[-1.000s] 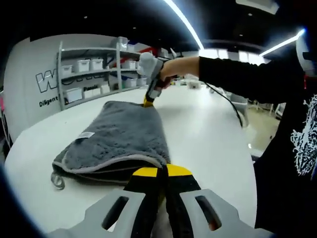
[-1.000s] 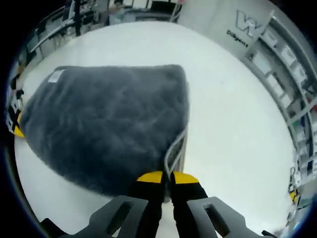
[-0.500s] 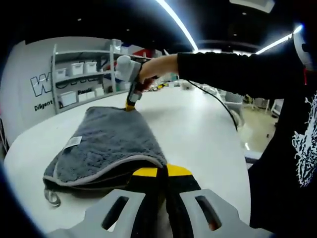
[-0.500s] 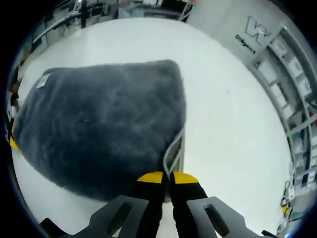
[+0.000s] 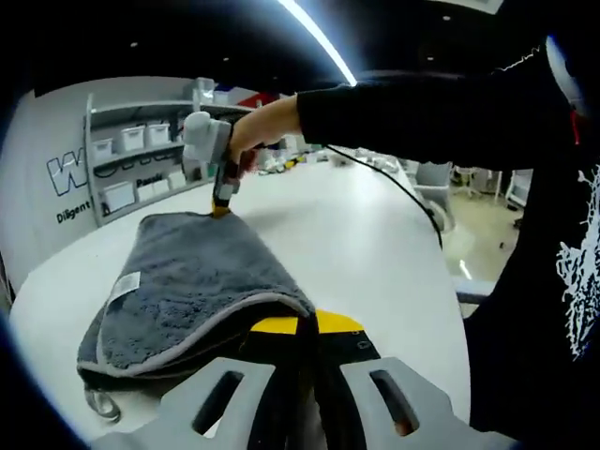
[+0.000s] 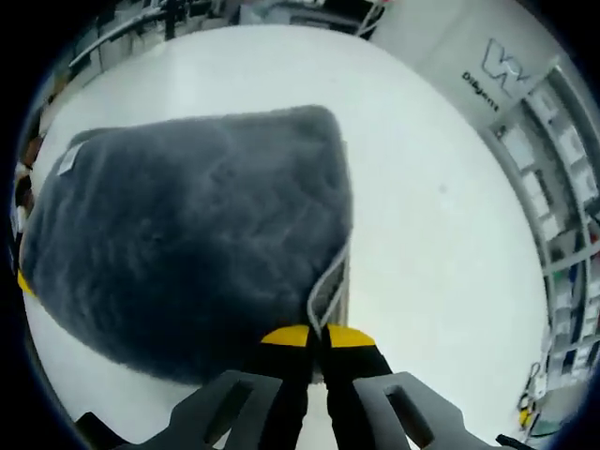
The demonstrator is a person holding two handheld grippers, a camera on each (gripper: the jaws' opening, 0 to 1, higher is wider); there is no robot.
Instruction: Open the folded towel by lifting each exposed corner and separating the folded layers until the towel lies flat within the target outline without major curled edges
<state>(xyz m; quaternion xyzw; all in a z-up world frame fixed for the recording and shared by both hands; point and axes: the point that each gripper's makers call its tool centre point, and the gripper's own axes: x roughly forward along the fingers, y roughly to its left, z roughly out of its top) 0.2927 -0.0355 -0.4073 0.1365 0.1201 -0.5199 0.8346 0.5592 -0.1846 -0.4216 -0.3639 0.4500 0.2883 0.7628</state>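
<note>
Left gripper [image 5: 307, 323] and right gripper [image 6: 316, 334] each clamp a corner of the folded grey plush towel [image 6: 187, 234]; the left gripper view adds its white label [image 5: 124, 282].

You have the towel [image 5: 192, 281] lying on the counter [image 5: 356, 234], one gripper at each of two corners, shelves [image 5: 141, 155] behind it.

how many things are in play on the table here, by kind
grey towel: 1
white tag on the towel: 1
yellow-tipped tools: 2, the left tool and the right tool, each closed on a towel corner
white table: 1
total: 5
</note>
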